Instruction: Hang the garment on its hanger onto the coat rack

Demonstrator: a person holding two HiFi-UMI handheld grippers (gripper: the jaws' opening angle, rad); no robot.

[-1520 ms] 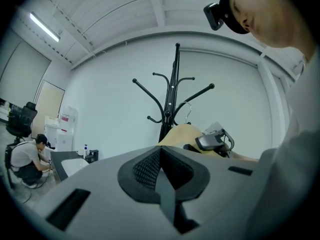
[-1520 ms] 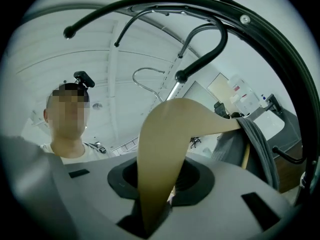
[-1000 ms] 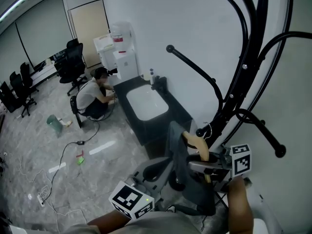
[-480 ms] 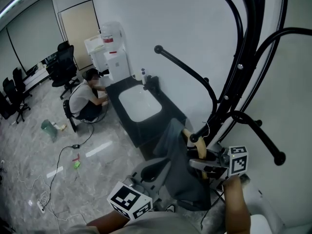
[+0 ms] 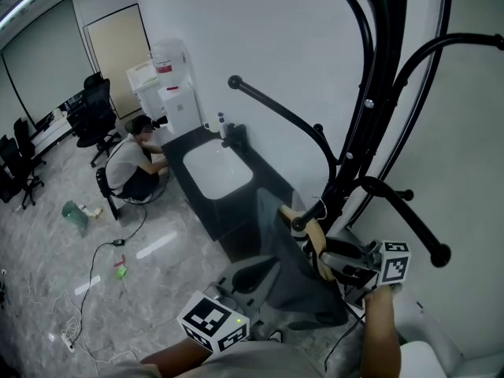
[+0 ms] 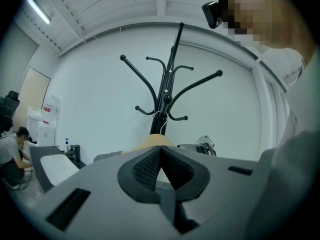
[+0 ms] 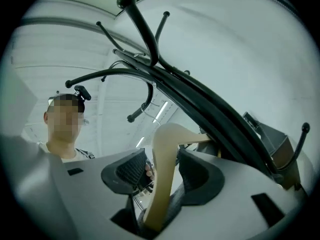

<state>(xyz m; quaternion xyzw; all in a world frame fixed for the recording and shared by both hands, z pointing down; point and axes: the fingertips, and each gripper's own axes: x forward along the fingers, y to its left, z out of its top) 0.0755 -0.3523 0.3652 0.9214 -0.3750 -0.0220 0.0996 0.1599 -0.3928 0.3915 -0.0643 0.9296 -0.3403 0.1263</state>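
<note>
The black coat rack [image 5: 370, 132] stands at the right against the white wall. A wooden hanger [image 5: 313, 239] with a grey garment [image 5: 291, 274] draped over it hangs low by the rack's lower arms. My right gripper [image 5: 335, 260] is at the hanger, just right of the garment. In the right gripper view the hanger [image 7: 162, 164] stands between the jaws of the right gripper [image 7: 162, 171], which are opening; the left pad is clear of the wood. My left gripper [image 5: 248, 278] sits low beside the garment's lower part. Its pads [image 6: 150, 166] meet at the tips, with nothing seen between them.
A black counter with a white sink [image 5: 216, 168] runs along the wall left of the rack. A person [image 5: 134, 164] crouches beside it near a water dispenser [image 5: 173, 85]. Office chairs [image 5: 94, 109] and floor cables [image 5: 102, 250] lie further left.
The right gripper's jaws have spread apart around the hanger. The hanger and garment sit a little closer to the rack's lower arm. The left gripper has hardly moved.
</note>
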